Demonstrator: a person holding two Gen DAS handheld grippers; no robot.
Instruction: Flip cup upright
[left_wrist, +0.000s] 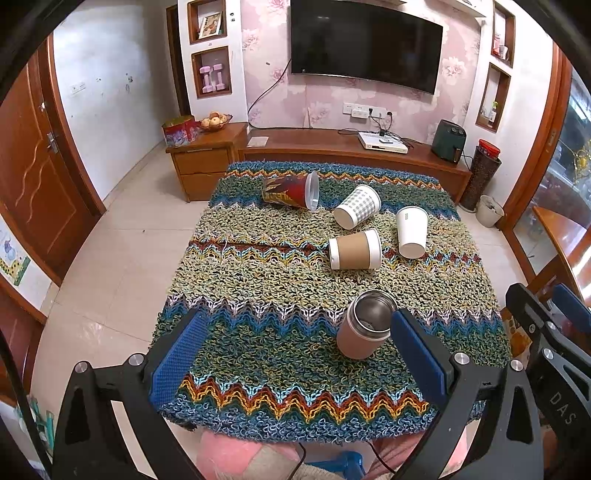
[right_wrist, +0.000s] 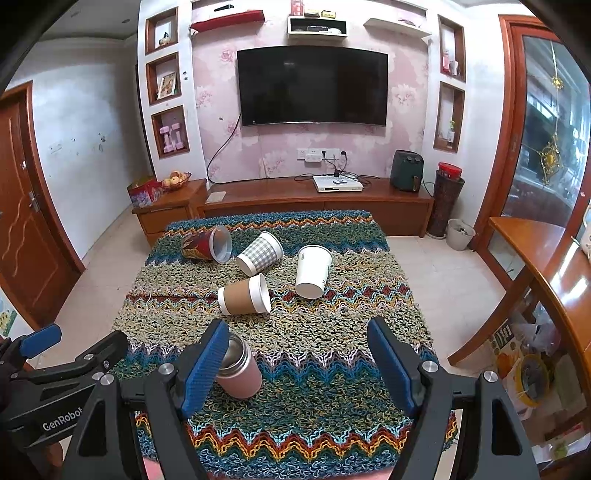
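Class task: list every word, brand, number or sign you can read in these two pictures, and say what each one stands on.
"GenRobot": white letters on the black frame of the left tongs.
"DAS": white letters on the black frame of the right tongs; any further letters are cut off.
Print on the box under the side table: too blurred to read.
Small mark on the white cup: too small to read.
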